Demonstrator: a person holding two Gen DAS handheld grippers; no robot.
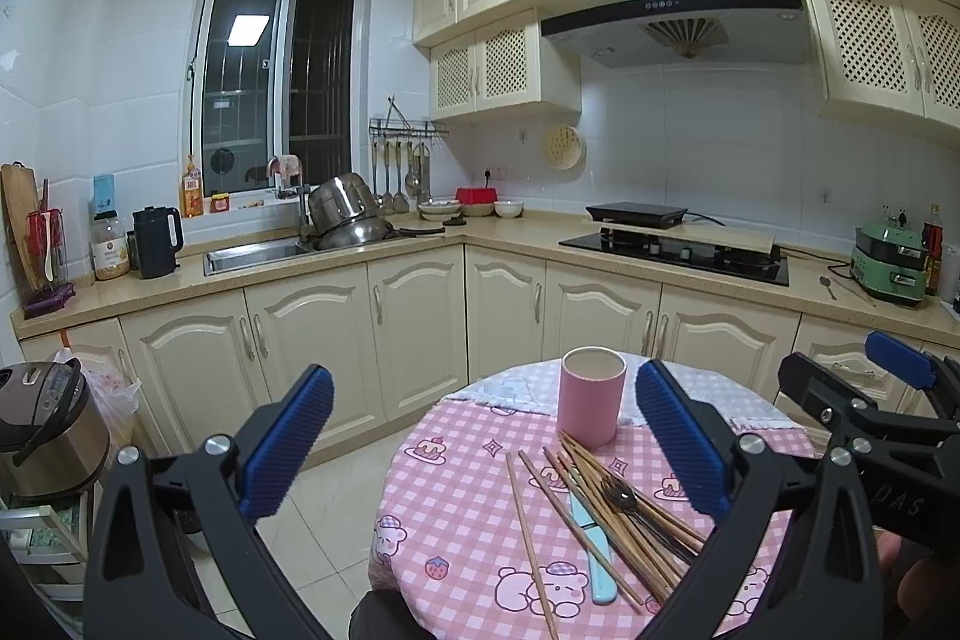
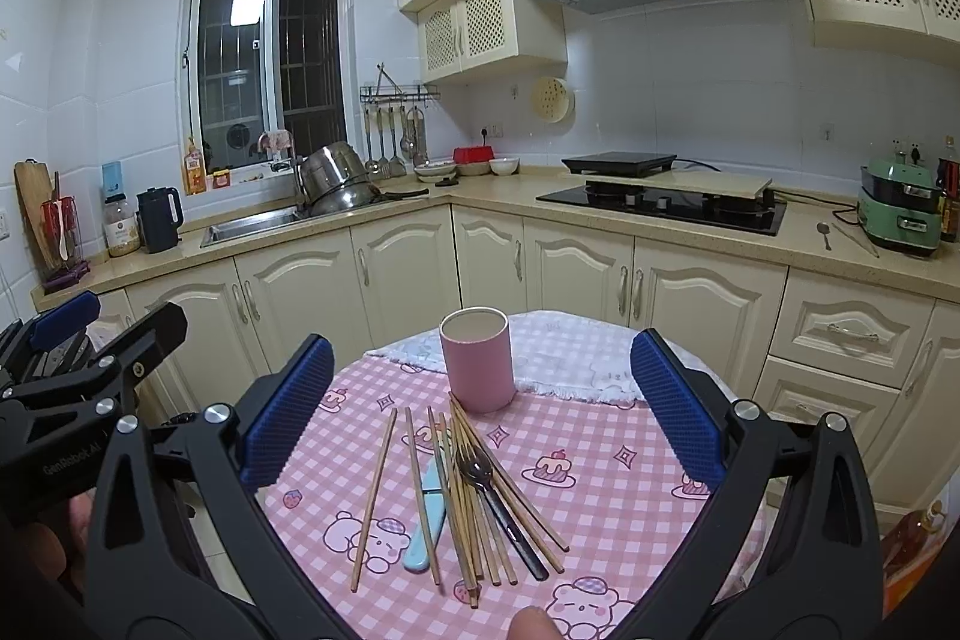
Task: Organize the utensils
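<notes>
A pink cup [image 1: 591, 397] [image 2: 477, 367] stands upright and empty-looking at the far side of a round table with a pink checked cloth [image 1: 468, 508] [image 2: 606, 514]. In front of it lie several wooden chopsticks [image 1: 606, 508] [image 2: 468, 502], a dark-handled metal spoon [image 1: 621, 496] [image 2: 477, 469] and a light blue handled utensil [image 1: 594, 556] [image 2: 429, 520], partly under the chopsticks. My left gripper [image 1: 483, 445] [image 2: 117, 319] hovers open above the table's left side, holding nothing. To its right, my right gripper [image 2: 480, 412] [image 1: 852, 370] is also open over the pile.
Cream cabinets and a counter wrap the room behind the table, with a sink [image 1: 258, 253] holding steel pots, a black hob [image 2: 660, 205] and a green appliance [image 2: 897, 208]. A rice cooker [image 1: 48, 418] stands at floor level on the left. A fingertip [image 2: 531, 625] shows at the bottom edge.
</notes>
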